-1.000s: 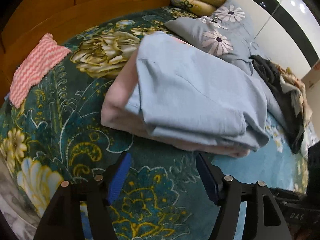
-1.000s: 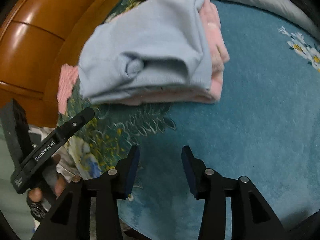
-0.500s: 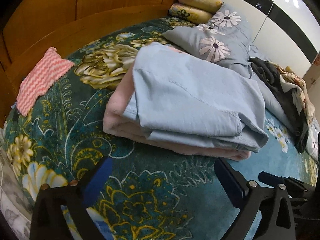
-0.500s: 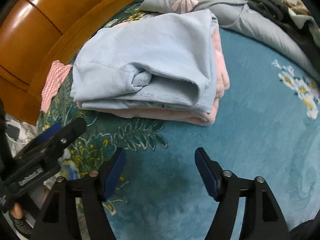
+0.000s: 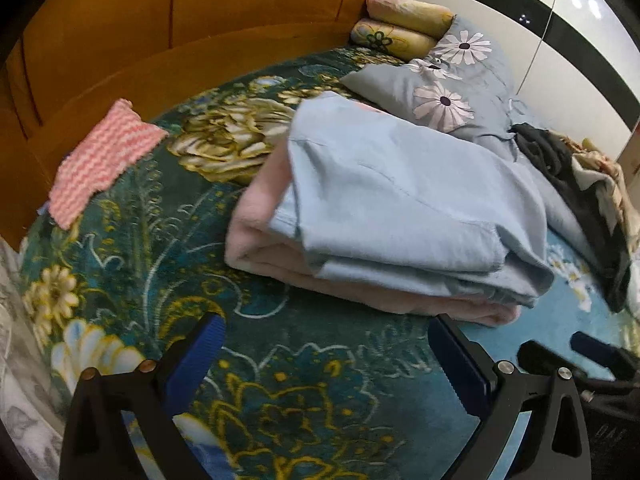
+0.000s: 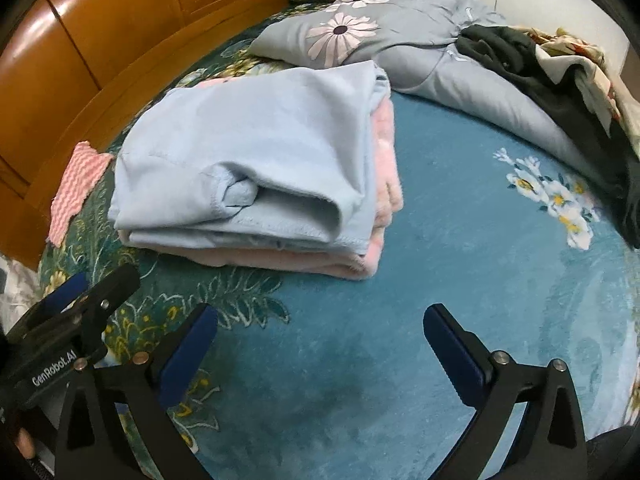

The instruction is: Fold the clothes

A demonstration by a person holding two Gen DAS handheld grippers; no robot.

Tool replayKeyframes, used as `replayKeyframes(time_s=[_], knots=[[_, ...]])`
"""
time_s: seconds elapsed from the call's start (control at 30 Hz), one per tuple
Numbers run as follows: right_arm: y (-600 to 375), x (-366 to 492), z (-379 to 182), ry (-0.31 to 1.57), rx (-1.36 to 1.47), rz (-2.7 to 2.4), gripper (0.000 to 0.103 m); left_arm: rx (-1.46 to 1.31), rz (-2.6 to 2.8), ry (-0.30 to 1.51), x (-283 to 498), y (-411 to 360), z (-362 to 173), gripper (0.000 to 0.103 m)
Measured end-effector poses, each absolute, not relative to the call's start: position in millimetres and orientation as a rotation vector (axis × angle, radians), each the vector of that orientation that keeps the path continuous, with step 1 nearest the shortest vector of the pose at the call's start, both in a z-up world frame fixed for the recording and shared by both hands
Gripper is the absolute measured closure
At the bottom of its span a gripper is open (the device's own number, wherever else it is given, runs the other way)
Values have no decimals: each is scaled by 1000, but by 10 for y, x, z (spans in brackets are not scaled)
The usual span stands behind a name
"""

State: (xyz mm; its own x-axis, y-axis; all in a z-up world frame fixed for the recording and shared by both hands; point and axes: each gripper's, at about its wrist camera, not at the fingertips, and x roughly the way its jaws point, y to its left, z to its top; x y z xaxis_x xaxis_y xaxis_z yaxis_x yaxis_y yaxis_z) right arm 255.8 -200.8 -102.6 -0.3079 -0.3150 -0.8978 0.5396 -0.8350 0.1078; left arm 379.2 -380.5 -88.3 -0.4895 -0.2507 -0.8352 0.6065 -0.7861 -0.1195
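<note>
A folded light-blue garment [image 5: 400,204] [image 6: 256,168] lies on top of a folded pink fleece garment [image 5: 264,216] [image 6: 384,160] on the bed. My left gripper [image 5: 326,354] hovers open over the floral blanket just in front of the stack, with nothing between its blue pads. My right gripper [image 6: 320,344] is also open and empty, a little back from the stack's front edge. The left gripper's body [image 6: 68,320] shows at the lower left of the right wrist view. A heap of unfolded dark and patterned clothes [image 5: 576,184] [image 6: 560,76] lies at the far right.
A teal floral blanket [image 5: 120,240] [image 6: 460,260] covers the bed. A pink zigzag cloth [image 5: 100,156] [image 6: 76,192] lies near the wooden bed frame [image 5: 120,32] [image 6: 100,32]. A grey daisy-print quilt [image 5: 452,92] [image 6: 360,28] and rolled pillows [image 5: 400,20] sit behind the stack.
Both grippers have opened wide and pulled back from the folded stack. The stack stays where it lay.
</note>
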Motion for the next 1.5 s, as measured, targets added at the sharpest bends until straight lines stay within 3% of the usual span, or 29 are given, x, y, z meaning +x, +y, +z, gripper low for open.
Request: replayKeyframes(time_s=[1.5], knots=[[-2123,2672,-1104,350,1415,-2129,0,1257,-2231,453,3721,-3700,-1045,0]])
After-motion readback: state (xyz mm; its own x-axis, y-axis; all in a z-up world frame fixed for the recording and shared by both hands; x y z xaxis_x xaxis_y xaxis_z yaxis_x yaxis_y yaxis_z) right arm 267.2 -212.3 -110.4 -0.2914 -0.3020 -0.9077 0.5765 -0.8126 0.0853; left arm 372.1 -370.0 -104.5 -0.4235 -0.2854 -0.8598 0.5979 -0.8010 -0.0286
